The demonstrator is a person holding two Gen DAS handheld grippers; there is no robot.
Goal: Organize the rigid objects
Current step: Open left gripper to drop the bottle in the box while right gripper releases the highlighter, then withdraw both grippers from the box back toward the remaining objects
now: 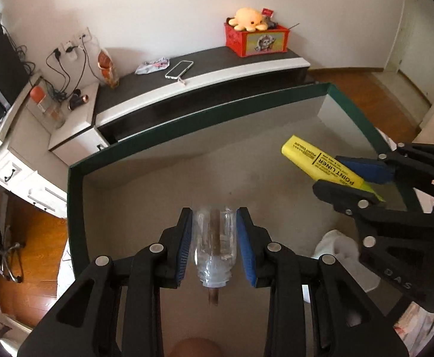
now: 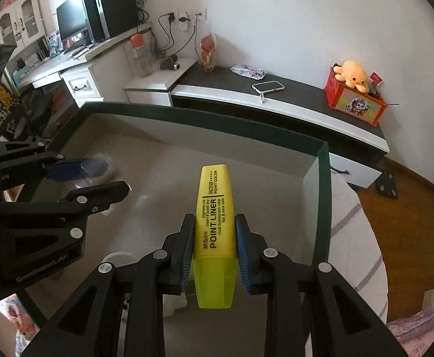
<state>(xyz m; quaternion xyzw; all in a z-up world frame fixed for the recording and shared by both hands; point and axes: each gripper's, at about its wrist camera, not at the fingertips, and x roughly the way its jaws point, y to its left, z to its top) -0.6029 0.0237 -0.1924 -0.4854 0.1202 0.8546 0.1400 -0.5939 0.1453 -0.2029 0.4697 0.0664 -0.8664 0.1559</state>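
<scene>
We see a large green-rimmed box (image 1: 77,208) open below both tools, the left tool (image 1: 214,217) clamped on a clear plastic bottle (image 1: 214,247) and the right tool (image 2: 215,223) clamped on a yellow highlighter (image 2: 215,208) over the box's right side.

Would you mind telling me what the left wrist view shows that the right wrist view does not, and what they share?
Only the left wrist view shows the small clear plastic bottle plainly, neck towards the camera, clamped in the left gripper.

Only the right wrist view shows the black computer monitor on the desk and the print along the whole yellow highlighter pen.

Both show the right gripper shut on that pen, the open green-rimmed box below, the red toy crate and the white phone.
</scene>
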